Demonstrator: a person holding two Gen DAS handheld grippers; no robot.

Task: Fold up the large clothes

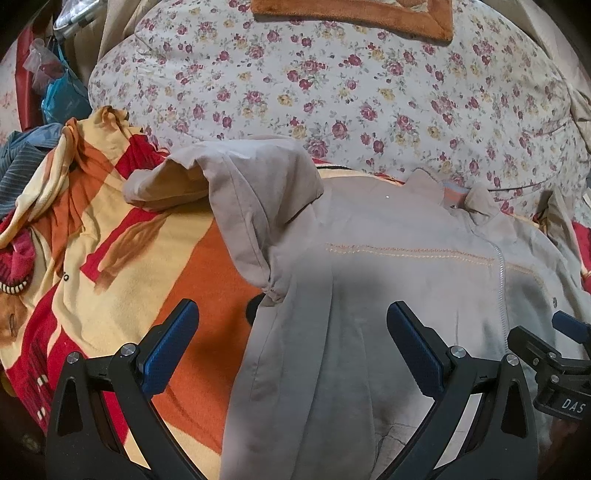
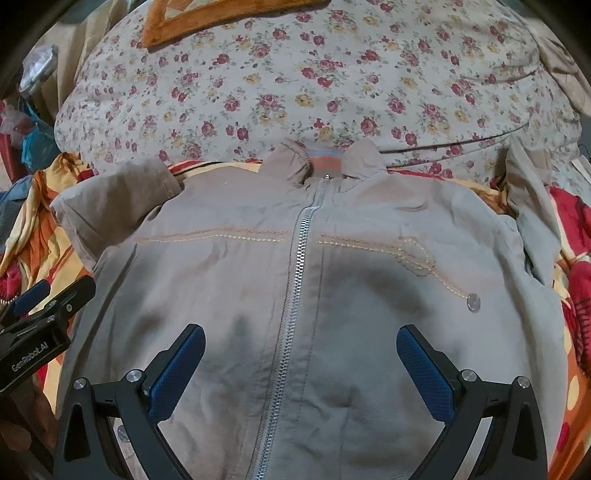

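A beige jacket (image 2: 229, 280) lies face up and zipped on a red, orange and cream blanket (image 1: 122, 258) spread over the bed, its collar pointing toward the floral quilt (image 2: 295, 85) heaped just beyond it. The metal zipper (image 2: 299, 266) runs down the middle of the jacket, with a line of orange stitching across the chest on either side of it and a round snap (image 2: 473, 302) out beside the stitching on one front panel. One sleeve (image 1: 236, 192) is folded back beside the jacket's shoulder and its cuff rests on the blanket near the collar end; the other sleeve trails off the opposite shoulder toward the quilt.

The left gripper (image 1: 291, 354) hovers over the jacket's side edge, where the cloth meets the blanket, fingers spread wide with nothing between them. The right gripper (image 2: 301, 373) hovers over the jacket's lower front, straddling the zipper, likewise spread wide and holding nothing. Each gripper shows at the edge of the other's view, so the two sit close together above the jacket.

A brown-bordered mat (image 1: 354, 18) lies on the quilt well beyond the jacket's collar
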